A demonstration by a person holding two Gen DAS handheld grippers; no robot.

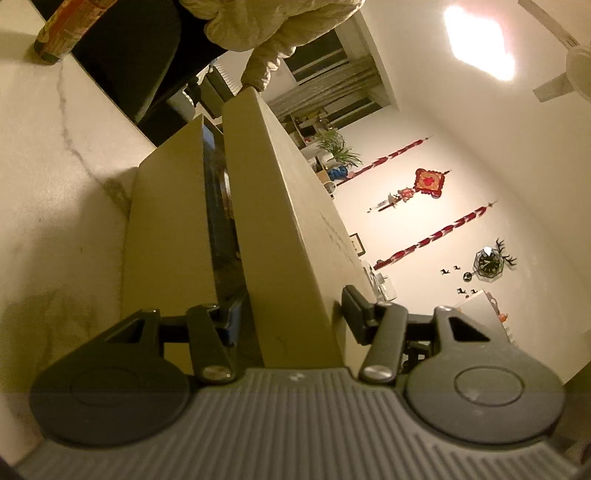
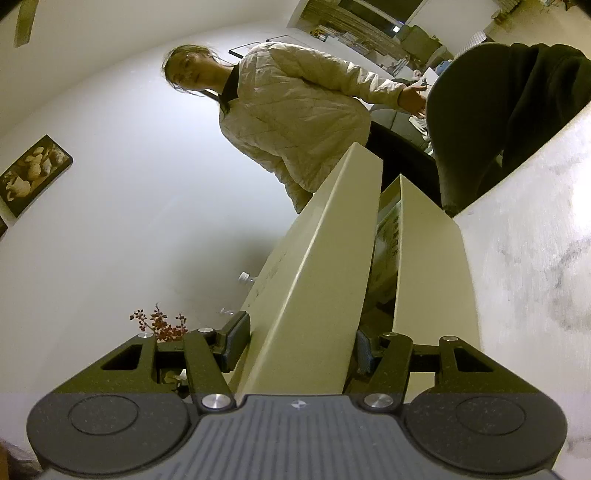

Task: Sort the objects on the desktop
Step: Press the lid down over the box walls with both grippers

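Left wrist view: left gripper point(image 1: 291, 314) clamped on the lid point(image 1: 280, 206) of a cream box, one pad on each face. Lid raised on edge above the box's lower half point(image 1: 166, 229), which lies on the marble table point(image 1: 55, 147). Printed can point(image 1: 70, 26) at far table edge. Quilted sleeve point(image 1: 266, 55) beyond the lid.

Right wrist view: right gripper point(image 2: 299, 343) pinching the same lid point(image 2: 317, 280) at its opposite end, pads against both faces. Box's lower half point(image 2: 424, 277) beside it on the marble table point(image 2: 535, 258). Person in quilted jacket point(image 2: 291, 118) standing behind.
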